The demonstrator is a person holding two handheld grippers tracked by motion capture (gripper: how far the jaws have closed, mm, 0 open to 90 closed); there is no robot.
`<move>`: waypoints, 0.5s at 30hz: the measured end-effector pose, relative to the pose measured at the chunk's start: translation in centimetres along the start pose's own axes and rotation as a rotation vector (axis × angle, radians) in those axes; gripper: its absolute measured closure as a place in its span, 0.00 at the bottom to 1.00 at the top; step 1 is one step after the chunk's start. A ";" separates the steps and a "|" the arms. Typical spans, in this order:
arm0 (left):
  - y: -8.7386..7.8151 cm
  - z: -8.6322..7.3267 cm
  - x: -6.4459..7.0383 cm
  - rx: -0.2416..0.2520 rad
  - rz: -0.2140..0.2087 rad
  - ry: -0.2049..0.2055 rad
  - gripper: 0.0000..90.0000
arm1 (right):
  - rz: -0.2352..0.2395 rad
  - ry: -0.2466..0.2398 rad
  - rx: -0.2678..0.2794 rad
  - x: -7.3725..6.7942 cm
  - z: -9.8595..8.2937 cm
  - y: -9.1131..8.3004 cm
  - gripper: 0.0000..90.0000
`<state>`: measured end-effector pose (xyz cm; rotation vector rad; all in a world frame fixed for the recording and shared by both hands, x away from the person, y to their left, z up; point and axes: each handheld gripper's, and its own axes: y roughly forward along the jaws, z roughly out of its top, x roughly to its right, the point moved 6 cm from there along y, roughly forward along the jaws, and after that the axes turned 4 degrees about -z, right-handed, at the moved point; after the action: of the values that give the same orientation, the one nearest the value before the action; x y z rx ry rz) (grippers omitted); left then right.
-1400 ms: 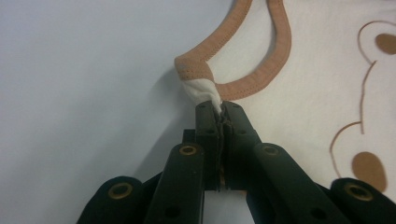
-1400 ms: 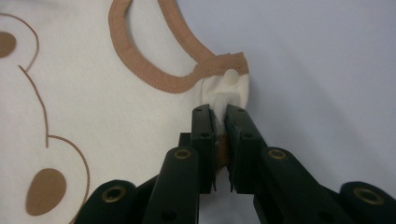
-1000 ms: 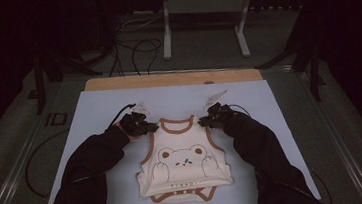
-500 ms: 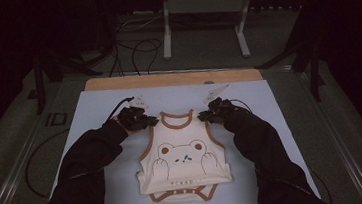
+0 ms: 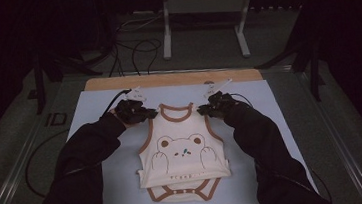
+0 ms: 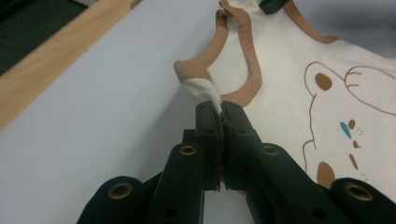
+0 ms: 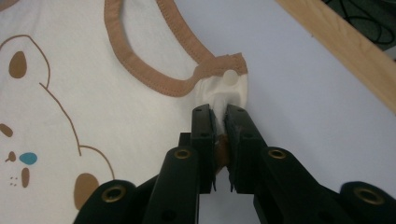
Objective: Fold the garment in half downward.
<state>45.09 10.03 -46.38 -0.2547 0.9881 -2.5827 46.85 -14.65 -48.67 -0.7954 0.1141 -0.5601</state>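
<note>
The left gripper (image 6: pixel 219 109) has its jaws pinched tight on the cream cloth of one shoulder strap of the baby bodysuit (image 5: pixel 181 149), the brown-trimmed strap end bunched just past the jaw tips; the right gripper (image 7: pixel 219 112) is clamped the same way on the other strap, a small white snap sitting just beyond its tips. From where I stand, the high view shows the two grippers, left (image 5: pixel 142 114) and right (image 5: pixel 210 110), at the top corners of the garment, one at each shoulder, with the person's dark sleeves running back to the near edge. Compared with a second ago, both grippers have moved away from the person toward the wooden strip (image 5: pixel 172 79), and the bodysuit has been drawn up the table with them: it now lies longer and flatter, and its brown-edged bottom flap shows below the folded hem. It rests face up in the middle of the pale blue mat (image 5: pixel 93 103), bear print showing. By count: two grippers, one bodysuit with two straps, one bear face, one mat.
</note>
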 end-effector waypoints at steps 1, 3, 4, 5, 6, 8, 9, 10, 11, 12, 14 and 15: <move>-0.2 0.2 0.0 -0.001 0.005 0.008 0.97 | -0.004 0.005 0.003 0.0 0.2 -0.1 0.92; -0.5 0.6 0.0 0.008 0.008 0.009 0.97 | -0.010 0.003 0.008 0.2 0.6 -0.4 0.92; -0.6 0.7 -0.1 0.009 0.014 0.016 0.97 | -0.014 -0.002 0.011 0.3 0.8 -0.5 0.92; -0.7 0.9 -0.1 0.013 0.014 0.015 0.97 | -0.014 -0.006 0.014 0.4 0.9 -0.5 0.92; -0.7 0.9 -0.1 0.013 0.014 0.015 0.97 | -0.014 -0.006 0.014 0.4 0.9 -0.5 0.92; -1.1 1.6 -0.1 0.020 0.022 0.024 0.97 | -0.027 -0.006 0.016 0.8 1.6 -0.8 0.92; -1.3 1.9 -0.2 0.024 0.026 0.030 0.97 | -0.030 -0.010 0.021 0.9 1.8 -0.9 0.92; -1.4 2.2 -0.2 0.026 0.030 0.034 0.97 | -0.032 -0.016 0.024 1.0 2.1 -1.1 0.92; -1.6 2.6 -0.2 0.029 0.031 0.036 0.97 | -0.039 -0.016 0.024 1.2 2.3 -1.2 0.92; -1.9 2.9 -0.2 0.033 0.037 0.046 0.97 | -0.044 -0.017 0.027 1.3 2.6 -1.3 0.92; -2.2 3.4 -0.2 0.038 0.037 0.052 0.97 | -0.046 -0.016 0.032 1.4 2.9 -1.4 0.92; -2.5 3.8 -0.2 0.040 0.042 0.064 0.97 | -0.054 -0.018 0.036 1.6 3.2 -1.6 0.92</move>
<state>45.68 9.50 -41.88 -0.1400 0.9528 -2.5842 48.51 -14.35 -45.07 -0.7704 0.0665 -0.6042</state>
